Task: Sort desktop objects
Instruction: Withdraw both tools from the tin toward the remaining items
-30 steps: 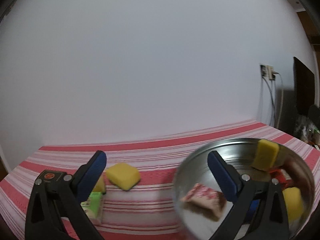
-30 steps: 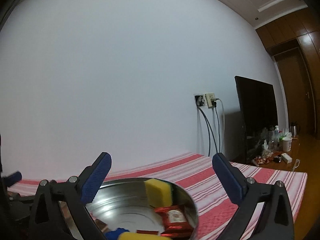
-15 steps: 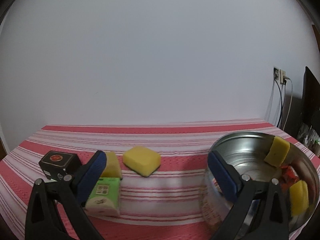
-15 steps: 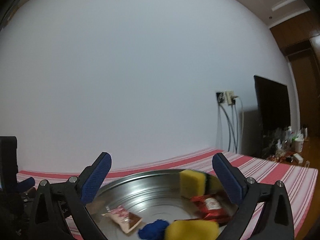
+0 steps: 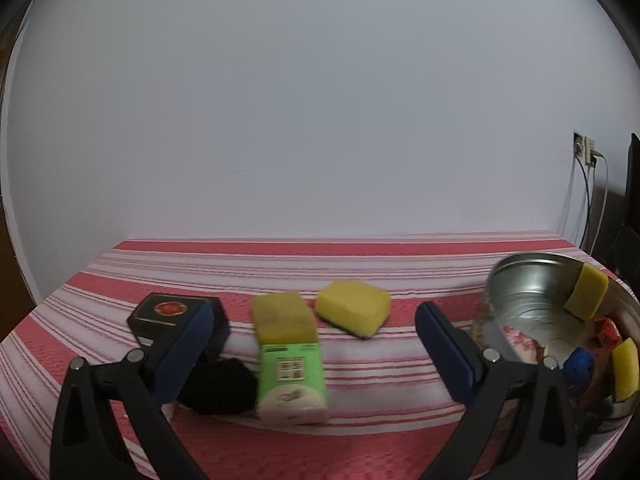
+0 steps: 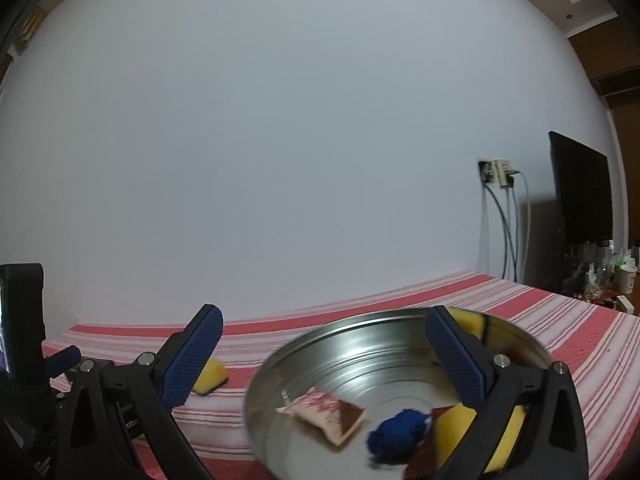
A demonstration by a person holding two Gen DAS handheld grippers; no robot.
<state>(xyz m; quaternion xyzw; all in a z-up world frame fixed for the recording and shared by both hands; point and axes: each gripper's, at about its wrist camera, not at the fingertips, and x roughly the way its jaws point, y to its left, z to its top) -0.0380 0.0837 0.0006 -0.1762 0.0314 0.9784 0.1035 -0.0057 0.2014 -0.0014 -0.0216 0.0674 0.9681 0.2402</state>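
On the red-striped cloth lie a black box (image 5: 172, 312), a black round thing (image 5: 218, 386), a green tissue pack (image 5: 290, 364), a yellow block (image 5: 280, 316) behind it, and a yellow sponge (image 5: 354, 312). My left gripper (image 5: 314, 312) hovers open and empty over them. The steel bowl (image 6: 360, 344) holds a pink packet (image 6: 324, 408), a blue ball (image 6: 400, 432), yellow sponges (image 6: 452, 428) and a red wrapper (image 5: 606, 328). My right gripper (image 6: 324, 316) stands open and empty above the bowl's near side.
A white wall runs right behind the table. At the right are a wall socket with hanging cables (image 6: 498, 172), a black screen (image 6: 580, 192) and a side table with bottles and a cup (image 6: 624, 278). The left gripper's body (image 6: 24, 340) fills the right view's left edge.
The left view has swung left and down, bringing the black box, black round thing and tissue pack into sight; the bowl slid to its right edge. The right view dipped toward the bowl. Both grippers stayed open.
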